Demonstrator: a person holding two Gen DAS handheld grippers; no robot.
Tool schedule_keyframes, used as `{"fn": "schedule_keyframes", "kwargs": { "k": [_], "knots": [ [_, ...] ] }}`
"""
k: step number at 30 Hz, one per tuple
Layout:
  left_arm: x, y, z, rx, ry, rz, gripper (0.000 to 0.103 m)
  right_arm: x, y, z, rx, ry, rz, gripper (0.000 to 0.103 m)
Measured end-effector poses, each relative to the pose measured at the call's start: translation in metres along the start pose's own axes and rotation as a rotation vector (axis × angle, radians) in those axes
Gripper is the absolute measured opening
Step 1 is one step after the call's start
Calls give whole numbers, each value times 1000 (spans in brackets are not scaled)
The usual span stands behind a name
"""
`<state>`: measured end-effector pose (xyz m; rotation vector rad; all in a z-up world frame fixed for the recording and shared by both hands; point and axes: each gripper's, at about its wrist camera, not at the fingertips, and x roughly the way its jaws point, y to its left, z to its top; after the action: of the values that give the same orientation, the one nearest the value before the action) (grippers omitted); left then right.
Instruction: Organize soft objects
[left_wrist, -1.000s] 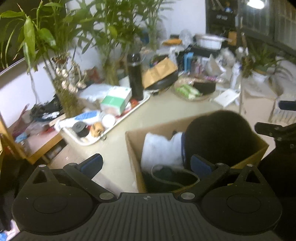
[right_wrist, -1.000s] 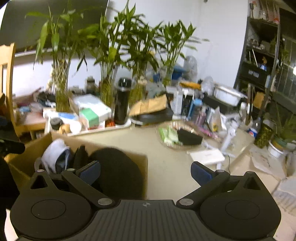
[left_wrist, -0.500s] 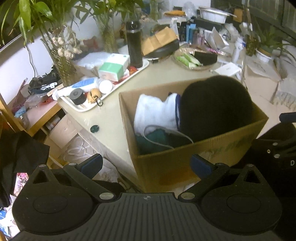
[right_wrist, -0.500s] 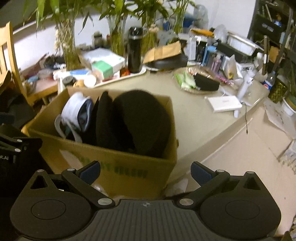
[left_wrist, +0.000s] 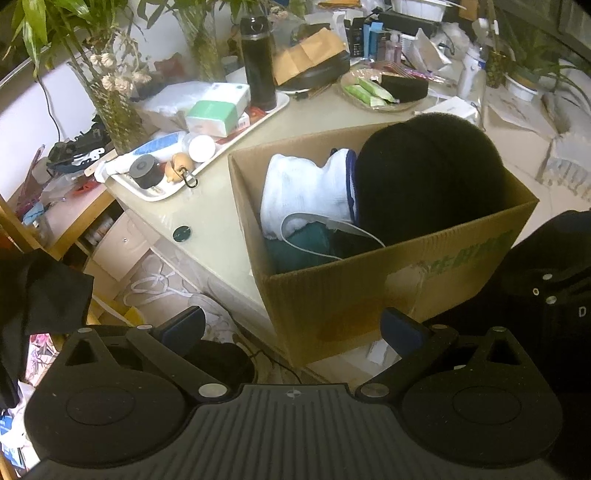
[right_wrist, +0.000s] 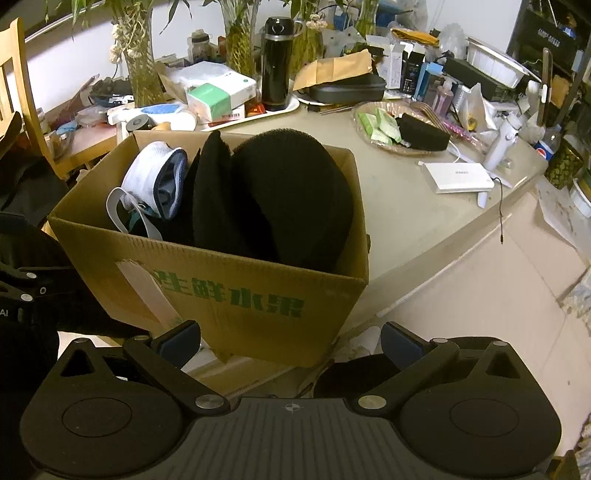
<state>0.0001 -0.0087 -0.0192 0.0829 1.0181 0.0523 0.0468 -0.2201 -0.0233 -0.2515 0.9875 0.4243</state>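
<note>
Beyond both open grippers (left_wrist: 293, 328) (right_wrist: 290, 338), filled cardboard box (right_wrist: 236, 295)

Box: open cardboard box (right_wrist: 236, 295) at the counter (right_wrist: 413, 221) edge, green print.
Inside: black round cushion (right_wrist: 295, 192), white cloth (left_wrist: 306, 192), standing upright.

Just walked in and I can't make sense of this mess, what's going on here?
A person holds a gripper in each hand over a cardboard box at the edge of a cluttered table. The box already holds soft things: a big black cushion, a white cloth item and something teal. The left gripper and right gripper are both open and empty, apart from the box.
</note>
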Motion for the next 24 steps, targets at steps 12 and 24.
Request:
{"fn": "schedule_keyframes", "kwargs": {
  "k": [12, 24],
  "knots": [
    [2, 12, 0, 23, 5, -13, 103, 1, -17, -3, -4, 15, 14, 103],
    [1, 12, 2, 12, 0, -23, 103, 1, -23, 0, 1, 9, 30, 103]
  ]
}}
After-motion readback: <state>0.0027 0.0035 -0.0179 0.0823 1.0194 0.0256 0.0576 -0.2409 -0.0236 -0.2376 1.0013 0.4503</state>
